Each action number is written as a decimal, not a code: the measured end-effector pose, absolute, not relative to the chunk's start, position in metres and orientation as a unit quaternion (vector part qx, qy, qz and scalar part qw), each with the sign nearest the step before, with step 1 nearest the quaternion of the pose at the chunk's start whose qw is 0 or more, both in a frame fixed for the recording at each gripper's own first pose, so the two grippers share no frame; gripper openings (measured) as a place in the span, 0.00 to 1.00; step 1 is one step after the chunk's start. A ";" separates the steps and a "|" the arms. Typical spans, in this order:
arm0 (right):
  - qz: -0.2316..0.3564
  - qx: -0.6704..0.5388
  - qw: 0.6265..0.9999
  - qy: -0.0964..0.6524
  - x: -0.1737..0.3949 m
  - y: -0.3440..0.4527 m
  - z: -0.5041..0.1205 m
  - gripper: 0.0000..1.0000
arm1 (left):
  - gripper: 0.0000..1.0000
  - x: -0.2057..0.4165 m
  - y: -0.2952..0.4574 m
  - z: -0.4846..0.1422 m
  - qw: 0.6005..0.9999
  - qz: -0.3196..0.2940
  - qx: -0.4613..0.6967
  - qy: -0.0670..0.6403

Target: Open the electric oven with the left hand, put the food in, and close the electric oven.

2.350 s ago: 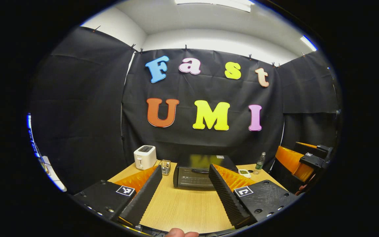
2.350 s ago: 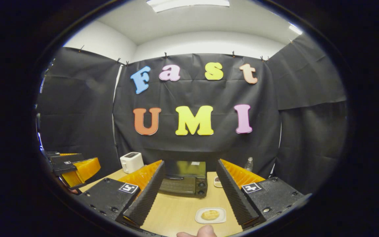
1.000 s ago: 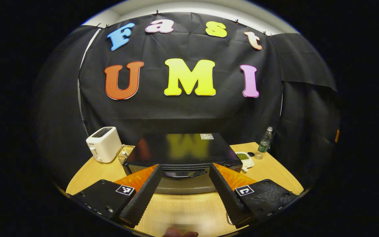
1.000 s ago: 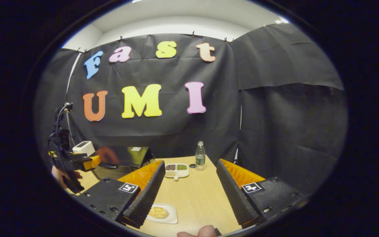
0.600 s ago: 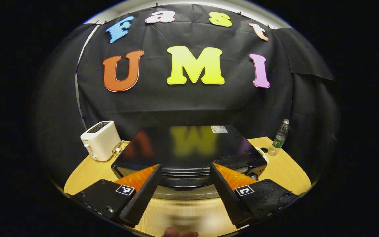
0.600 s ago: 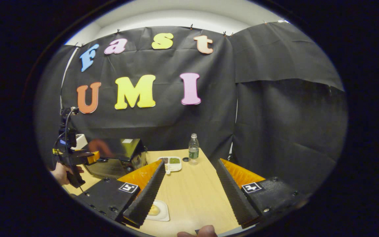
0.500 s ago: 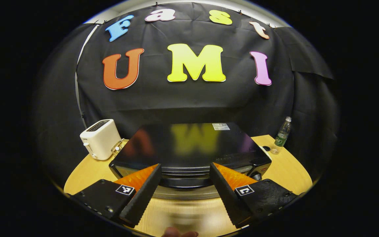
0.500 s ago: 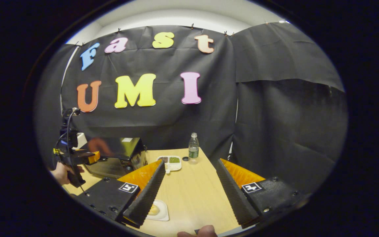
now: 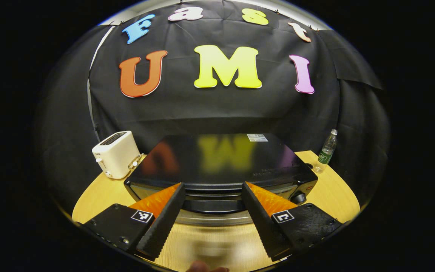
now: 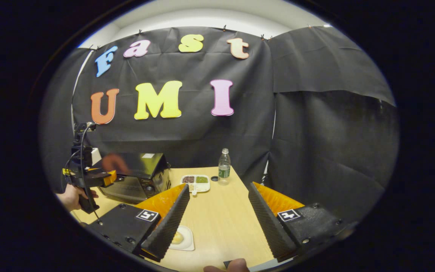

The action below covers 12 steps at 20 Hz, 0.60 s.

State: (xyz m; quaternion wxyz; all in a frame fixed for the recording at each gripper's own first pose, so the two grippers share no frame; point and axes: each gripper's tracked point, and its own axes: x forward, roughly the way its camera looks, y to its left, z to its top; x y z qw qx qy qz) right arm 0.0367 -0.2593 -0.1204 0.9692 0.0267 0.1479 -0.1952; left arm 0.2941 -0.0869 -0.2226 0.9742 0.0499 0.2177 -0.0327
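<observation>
Both fingers of the left gripper [image 9: 213, 194] were spread around the oven [image 9: 221, 166] handle [image 9: 213, 206], door unopened; squeezing and pulling looked next.

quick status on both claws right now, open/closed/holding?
Left claw: open, fingers either side of the oven door handle, not clamped.
Right claw: open, holding nothing, above the table.

The electric oven [image 9: 217, 158] has a glossy black top, mirror-like. The table [image 10: 217, 211] looks like matt light wood; at ten o'clock, a smooth white plastic toaster [image 9: 116, 154].
</observation>
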 end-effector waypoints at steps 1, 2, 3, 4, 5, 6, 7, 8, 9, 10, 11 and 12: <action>-0.193 0.027 0.970 0.148 0.036 -0.256 -0.120 0.99 | 0.99 0.288 -0.086 -0.224 0.973 -0.033 0.050 0.223; -0.191 0.028 0.970 0.147 0.036 -0.253 -0.120 0.99 | 0.99 0.281 -0.086 -0.225 0.972 -0.034 0.050 0.225; -0.189 0.030 0.970 0.147 0.036 -0.250 -0.119 0.99 | 0.99 0.271 -0.085 -0.227 0.972 -0.034 0.049 0.229; -0.186 0.033 0.971 0.148 0.035 -0.246 -0.120 0.99 | 0.99 0.262 -0.085 -0.229 0.971 -0.036 0.050 0.232; -0.184 0.036 0.971 0.148 0.035 -0.243 -0.119 0.99 | 0.98 0.251 -0.084 -0.233 0.970 -0.037 0.049 0.237; -0.182 0.037 0.971 0.147 0.034 -0.240 -0.119 0.99 | 0.99 0.242 -0.083 -0.237 0.968 -0.039 0.049 0.243; -0.182 0.038 0.972 0.146 0.033 -0.238 -0.118 0.99 | 0.99 0.232 -0.083 -0.242 0.966 -0.040 0.048 0.250; -0.180 0.037 0.972 0.146 0.032 -0.236 -0.118 0.99 | 0.99 0.223 -0.083 -0.247 0.964 -0.040 0.048 0.257; -0.180 0.036 0.972 0.147 0.030 -0.234 -0.119 0.99 | 0.98 0.213 -0.081 -0.253 0.962 -0.040 0.049 0.265; -0.179 0.034 0.972 0.150 0.028 -0.232 -0.121 0.99 | 0.98 0.204 -0.079 -0.260 0.960 -0.040 0.049 0.273; -0.178 0.032 0.972 0.152 0.024 -0.230 -0.122 0.99 | 0.98 0.197 -0.079 -0.268 0.958 -0.039 0.047 0.280; -0.177 0.030 0.972 0.154 0.023 -0.229 -0.122 0.99 | 0.98 0.190 -0.078 -0.275 0.956 -0.038 0.044 0.286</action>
